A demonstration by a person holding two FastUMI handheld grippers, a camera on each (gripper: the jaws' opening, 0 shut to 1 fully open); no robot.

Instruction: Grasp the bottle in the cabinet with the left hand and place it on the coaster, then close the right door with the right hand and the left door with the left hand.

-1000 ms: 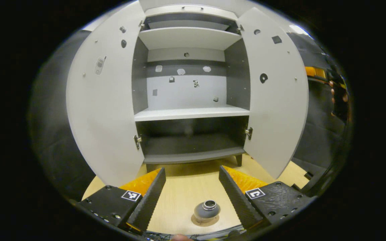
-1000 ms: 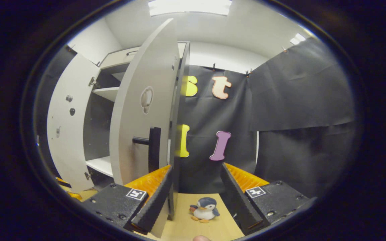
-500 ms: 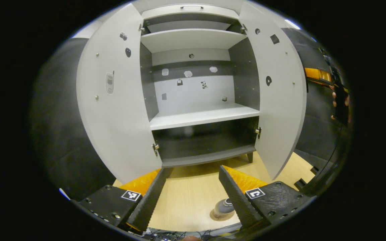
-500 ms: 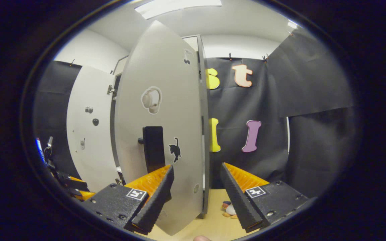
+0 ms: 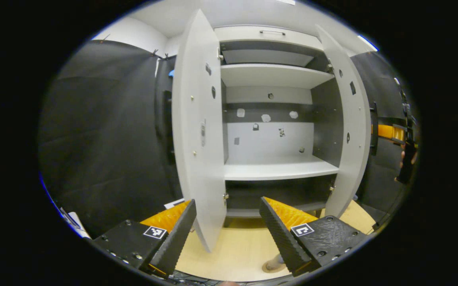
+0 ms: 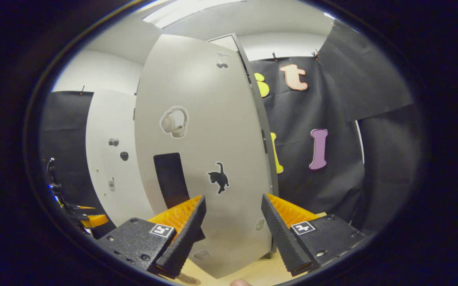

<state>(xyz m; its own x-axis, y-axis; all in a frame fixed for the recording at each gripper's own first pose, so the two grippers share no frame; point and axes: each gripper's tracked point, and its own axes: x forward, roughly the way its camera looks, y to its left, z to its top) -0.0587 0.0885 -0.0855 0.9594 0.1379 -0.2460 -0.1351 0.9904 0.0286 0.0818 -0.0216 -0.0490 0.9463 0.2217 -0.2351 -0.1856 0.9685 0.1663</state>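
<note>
Right gripper view: right tongs gaping wide, gripping nothing, hovering just before outer face of right door, contact not clear. Door-closing step appearing in hand; next move calling for push on panel until shut. Left gripper view: left tongs also spread wide, empty, facing edge of left door. Bottle sitting on coaster on tabletop, partly hidden behind finger. Cabinet shelves bare.

I'm seeing matt, smooth grey board on the cabinet doors, pale wood grain on the table, and ribbed fingers on my left gripper.
</note>
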